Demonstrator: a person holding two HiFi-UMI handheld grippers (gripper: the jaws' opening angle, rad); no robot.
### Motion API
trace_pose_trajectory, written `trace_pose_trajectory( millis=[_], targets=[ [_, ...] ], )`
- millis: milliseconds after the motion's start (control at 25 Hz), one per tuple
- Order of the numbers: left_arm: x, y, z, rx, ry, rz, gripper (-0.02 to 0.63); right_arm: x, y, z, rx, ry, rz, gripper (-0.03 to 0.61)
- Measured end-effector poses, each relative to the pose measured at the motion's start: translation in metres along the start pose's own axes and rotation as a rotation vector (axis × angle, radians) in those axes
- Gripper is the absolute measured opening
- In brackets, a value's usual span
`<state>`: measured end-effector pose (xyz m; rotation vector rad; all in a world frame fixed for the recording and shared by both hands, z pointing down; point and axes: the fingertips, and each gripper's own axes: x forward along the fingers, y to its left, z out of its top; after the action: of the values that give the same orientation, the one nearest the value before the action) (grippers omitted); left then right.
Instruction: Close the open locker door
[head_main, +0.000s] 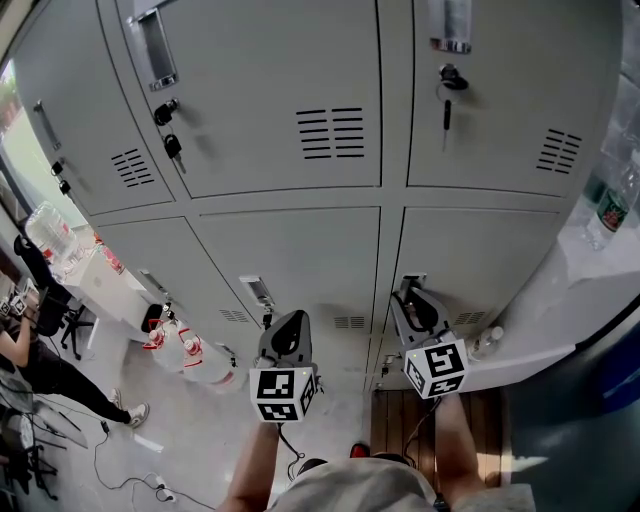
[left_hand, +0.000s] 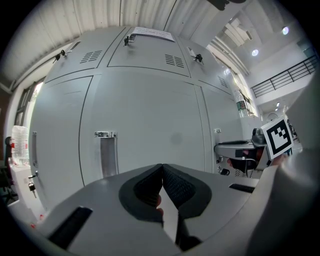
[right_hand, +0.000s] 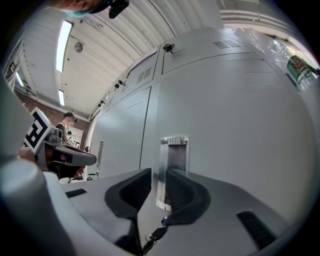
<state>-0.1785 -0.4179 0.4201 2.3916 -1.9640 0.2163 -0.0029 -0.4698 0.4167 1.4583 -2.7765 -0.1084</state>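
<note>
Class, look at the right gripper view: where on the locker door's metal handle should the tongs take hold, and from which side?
Probably its two long vertical edges, approached straight from the front. The metal handle is a narrow upright strip lying flat on the door, so the open right tongs can span its width. Stay above the key hanging below.

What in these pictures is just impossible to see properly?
Head view: the right gripper covers most of the chrome door handle.
Right gripper view: the dark key below the fingers is half hidden by the gripper's body.
Left gripper view: print on the white paper label high on the grey metal lockers is too small.
</note>
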Motion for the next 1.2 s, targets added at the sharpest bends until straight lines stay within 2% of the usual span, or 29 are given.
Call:
trace_pose_trajectory(
  millis=[720, 1200],
  targets=[
    [-0.009, 0.006, -0.004, -0.017, 0.003, 0.008, 0.021, -0.005, -0.009, 0.008, -0.007, 0.0, -0.052, 0.097],
    [-0.027, -0.01, 0.008, 0.01, -0.028, -0.05, 0.021, -0.049, -0.002, 0.021, -0.015, -0.016, -0.111, 0.097]
  ],
)
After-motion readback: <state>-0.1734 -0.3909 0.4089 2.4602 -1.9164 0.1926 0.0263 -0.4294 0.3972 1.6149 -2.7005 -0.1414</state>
